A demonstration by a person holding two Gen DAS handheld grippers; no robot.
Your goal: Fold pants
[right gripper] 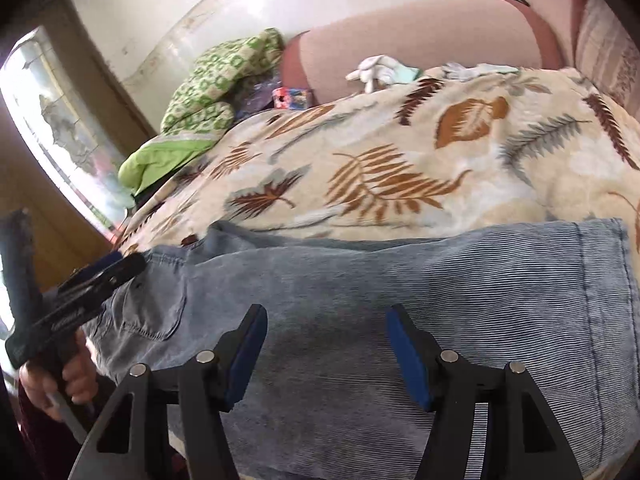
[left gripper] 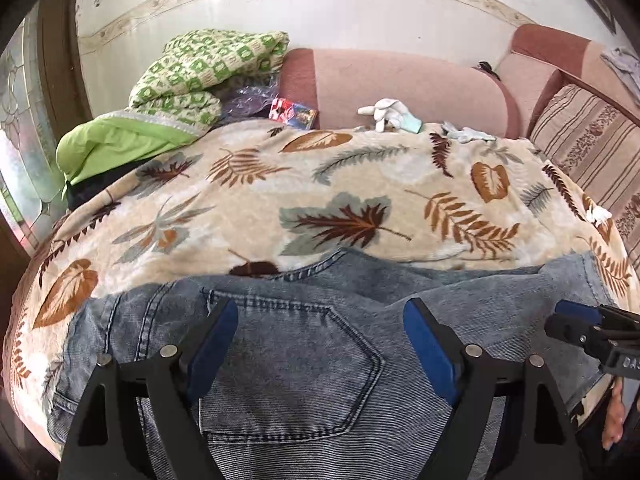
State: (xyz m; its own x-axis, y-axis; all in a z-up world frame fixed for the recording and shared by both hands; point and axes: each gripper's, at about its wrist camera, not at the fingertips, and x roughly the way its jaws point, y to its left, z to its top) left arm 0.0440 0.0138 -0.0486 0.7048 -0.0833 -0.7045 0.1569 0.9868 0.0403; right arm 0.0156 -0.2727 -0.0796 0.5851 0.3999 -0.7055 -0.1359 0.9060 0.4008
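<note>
Light blue jeans (left gripper: 304, 364) lie flat across the near edge of a bed, on a leaf-patterned blanket (left gripper: 280, 184). In the left wrist view the waist end with a back pocket (left gripper: 288, 380) is under my left gripper (left gripper: 320, 312), which hovers open with nothing between its blue pads. My right gripper (right gripper: 327, 314) also stands open, above the leg part of the jeans (right gripper: 480, 280); the hem lies at the right. Each gripper shows in the other's view: the right gripper (left gripper: 580, 320) at the right edge, and the left gripper (right gripper: 116, 266) held in a hand at the left.
A green patterned quilt (left gripper: 200, 68) is piled at the back left. A pink padded back (left gripper: 400, 84) runs behind the bed, with white gloves (left gripper: 384, 114) and a colourful box (left gripper: 292, 114) in front of it. A striped cushion (left gripper: 592, 148) is at the right and a window (right gripper: 60, 120) at the left.
</note>
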